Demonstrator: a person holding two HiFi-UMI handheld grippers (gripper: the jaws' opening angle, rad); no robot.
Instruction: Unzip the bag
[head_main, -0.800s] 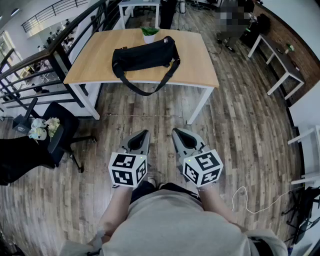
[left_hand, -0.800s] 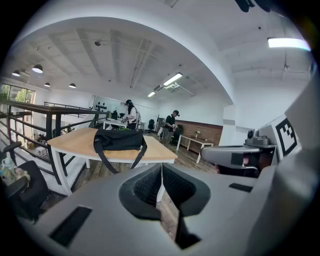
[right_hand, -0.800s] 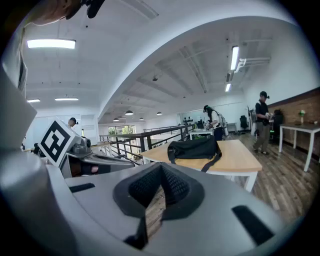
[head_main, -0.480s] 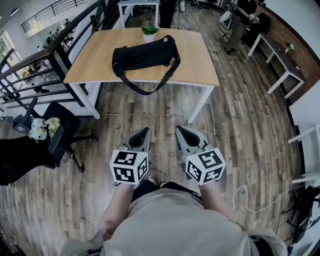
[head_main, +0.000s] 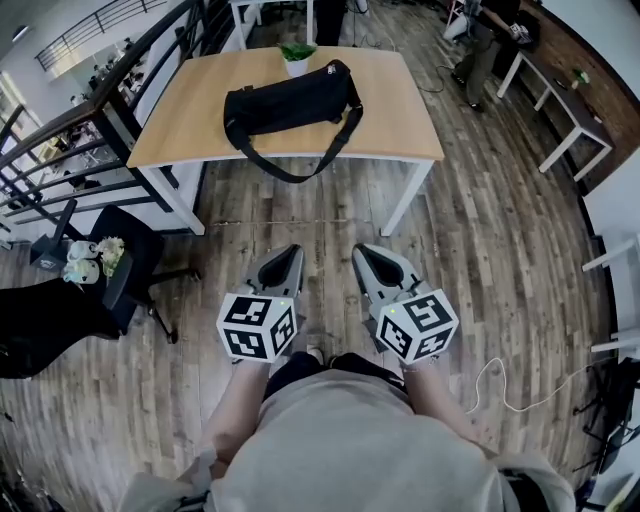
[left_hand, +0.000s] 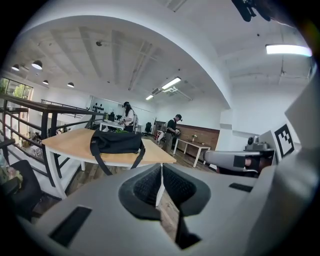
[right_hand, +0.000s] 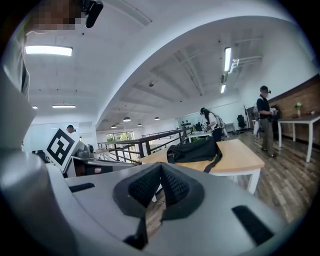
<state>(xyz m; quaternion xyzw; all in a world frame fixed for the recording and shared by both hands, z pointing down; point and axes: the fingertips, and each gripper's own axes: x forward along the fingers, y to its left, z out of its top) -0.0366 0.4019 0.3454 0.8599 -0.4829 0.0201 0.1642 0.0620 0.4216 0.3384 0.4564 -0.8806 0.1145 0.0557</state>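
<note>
Bag (head_main: 290, 103): 1 black duffel lying on the wooden table (head_main: 400, 120), toward its far half, well apart from both grippers
Bag contents: hidden; no gap or opening seen from any view
Pot (head_main: 296, 67): small, white, just behind the bag near the far table edge, holding a green leafy plant
Bag look: long and soft, sagging a little in the middle, laid lengthwise across the table with its right end angled farther away
Strap (head_main: 290, 172): 1 black shoulder strap fixed at both ends of the bag, drooping past the near table edge in a loose curve
Zip: too small to make out
Left gripper (head_main: 288, 254): held low in front of the body over the plank floor (head_main: 480, 260), dark ribbed pads pressed together, nothing between them
Right gripper (head_main: 364, 254): level with the left and close beside it, pads likewise closed tight on nothing
Aim: both grippers pointing toward the table, bag straight ahead in each gripper view
</note>
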